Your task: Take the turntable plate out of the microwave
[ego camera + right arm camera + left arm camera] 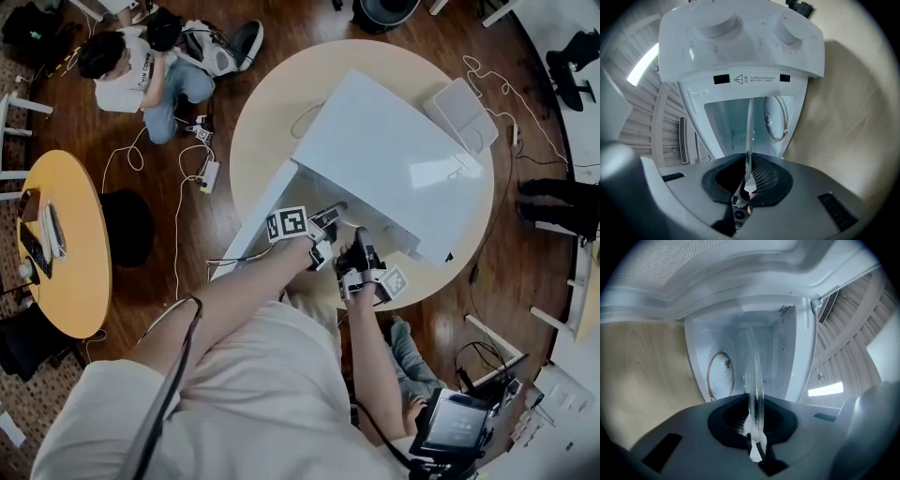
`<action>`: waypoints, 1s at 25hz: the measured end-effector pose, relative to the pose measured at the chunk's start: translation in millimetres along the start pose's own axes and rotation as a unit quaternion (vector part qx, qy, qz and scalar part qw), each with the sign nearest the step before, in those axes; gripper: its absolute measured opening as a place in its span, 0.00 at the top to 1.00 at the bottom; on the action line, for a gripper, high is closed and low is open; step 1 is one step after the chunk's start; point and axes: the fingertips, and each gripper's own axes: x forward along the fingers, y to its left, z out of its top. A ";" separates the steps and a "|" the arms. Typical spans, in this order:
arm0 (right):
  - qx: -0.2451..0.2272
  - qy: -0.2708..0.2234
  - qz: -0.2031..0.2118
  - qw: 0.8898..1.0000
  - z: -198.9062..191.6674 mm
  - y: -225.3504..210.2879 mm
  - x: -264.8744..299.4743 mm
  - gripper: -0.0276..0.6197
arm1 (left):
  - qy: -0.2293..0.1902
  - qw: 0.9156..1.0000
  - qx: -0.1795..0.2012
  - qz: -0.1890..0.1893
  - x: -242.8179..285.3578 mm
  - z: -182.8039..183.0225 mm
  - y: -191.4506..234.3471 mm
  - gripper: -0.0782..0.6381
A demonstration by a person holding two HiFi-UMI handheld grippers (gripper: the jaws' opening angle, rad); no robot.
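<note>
A white microwave (394, 159) lies on the round beige table (272, 103) with its door (251, 230) swung open toward me. Both grippers are at its opening. The clear glass turntable plate (754, 376) shows edge-on in the left gripper view, and my left gripper (754, 427) is shut on its rim. My right gripper (746, 180) pinches the same plate (749, 136) at another part of the rim. Behind the plate, the roller ring (721, 376) rests on the cavity floor. From above, the left gripper (328, 220) and right gripper (360, 247) sit close together; the plate is hidden there.
A person (141, 75) sits on the wooden floor at the upper left among cables and a power strip (208, 175). A yellow round table (66, 244) stands at the left. A white flat device (459, 112) lies on the beige table behind the microwave.
</note>
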 end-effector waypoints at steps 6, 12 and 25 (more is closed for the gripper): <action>-0.024 0.029 0.003 0.999 -7.8 2.8 -10.8 0.91 | 0.000 1.000 -0.005 -0.007 -11.9 -10.2 -5.0 0.84; -0.061 0.073 0.005 0.995 -18.2 8.0 -15.6 0.91 | 0.001 1.000 0.000 -0.019 -22.9 -15.8 -12.7 0.84; -0.079 0.102 0.003 0.992 -6.6 17.1 -16.9 0.82 | -0.017 0.999 -0.012 -0.026 -48.1 -27.0 -20.7 0.84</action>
